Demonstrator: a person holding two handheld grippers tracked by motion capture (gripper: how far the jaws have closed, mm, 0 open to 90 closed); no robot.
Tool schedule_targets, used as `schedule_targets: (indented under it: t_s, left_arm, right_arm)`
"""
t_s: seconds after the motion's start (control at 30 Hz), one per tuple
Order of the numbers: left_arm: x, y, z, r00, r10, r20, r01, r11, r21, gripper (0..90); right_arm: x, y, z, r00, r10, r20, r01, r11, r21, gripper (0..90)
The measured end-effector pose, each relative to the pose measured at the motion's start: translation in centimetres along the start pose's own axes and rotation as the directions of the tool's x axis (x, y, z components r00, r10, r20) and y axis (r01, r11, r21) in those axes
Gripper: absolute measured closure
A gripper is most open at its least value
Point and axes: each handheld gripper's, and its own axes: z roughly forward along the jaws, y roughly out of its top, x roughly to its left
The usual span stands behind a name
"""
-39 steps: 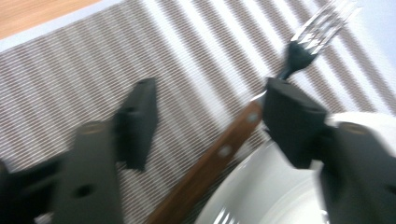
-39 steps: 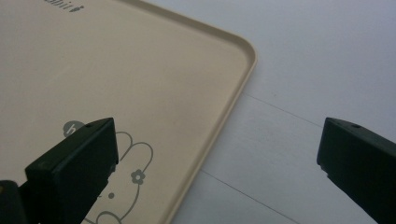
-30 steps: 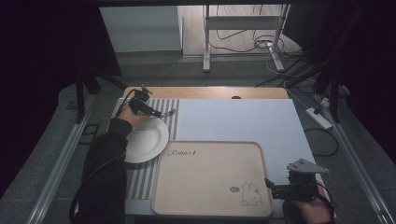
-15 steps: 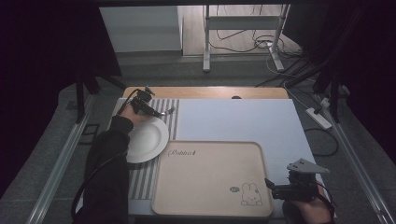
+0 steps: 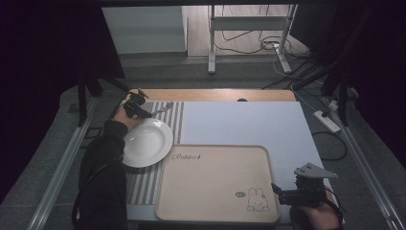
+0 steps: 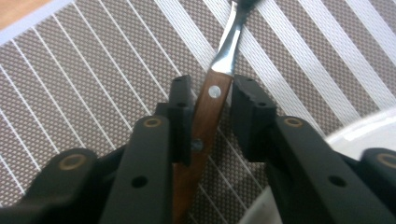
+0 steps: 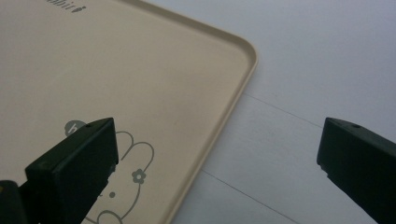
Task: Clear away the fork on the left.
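The left gripper (image 6: 209,116) is at the far left of the table, over the striped mat (image 6: 93,84). A piece of cutlery with a brown wooden handle (image 6: 205,121) lies flat on that mat, just beside the white plate (image 5: 146,142). Its metal neck points away from the gripper, and its tip is out of sight, so it cannot be told if it is a fork, a knife or a spoon.

The handle sits between the two black jaws. The jaws have just been closing in on it. The left one looks to be against the wood, but a thin gap shows next to the right one, so the grip is not tight yet.

To do this step well, the person should close the jaws all the way until both sides press on the wood. The handle lies a bit slanted between the jaws, so a slow squeeze should help it sit straight. Then it should be lifted straight up, so it does not bump the plate's rim.

In the middle lies the tan tray (image 5: 215,182) with a rabbit drawing; nothing is on it.

At the right, the right gripper (image 7: 219,154) waits by the tray's near corner. Its jaws stand wide apart and hold nothing.
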Motion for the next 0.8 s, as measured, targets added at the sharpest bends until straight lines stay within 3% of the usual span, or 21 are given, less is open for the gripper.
schedule_targets:
  t_s: [0.03,0.2,0.67,0.8]
  left_arm:
    - [-0.1,0.0,0.0,1.0,-0.006,0.0,0.006,1.0,0.005,76.7]
    - [0.3,-0.3,-0.1,0.9996,-0.017,0.021,0.017,0.9998,-0.007,77.8]
    - [1.4,-1.3,-3.2,0.9983,-0.035,-0.047,0.033,0.9982,-0.05,77.9]
    - [1.6,-1.6,-4.2,0.9986,-0.029,-0.045,0.027,0.9981,-0.056,77.8]
  right_arm:
    - [0.0,0.0,0.0,1.0,0.0,0.001,0.0,1.0,-0.002,0.0]
    - [0.0,0.0,0.0,1.0,0.0,0.001,0.0,1.0,-0.002,0.0]
    - [0.0,0.0,0.0,1.0,0.0,0.003,0.0,1.0,-0.001,0.0]
    - [0.0,0.0,0.0,1.0,-0.002,0.002,0.002,1.0,-0.001,0.0]
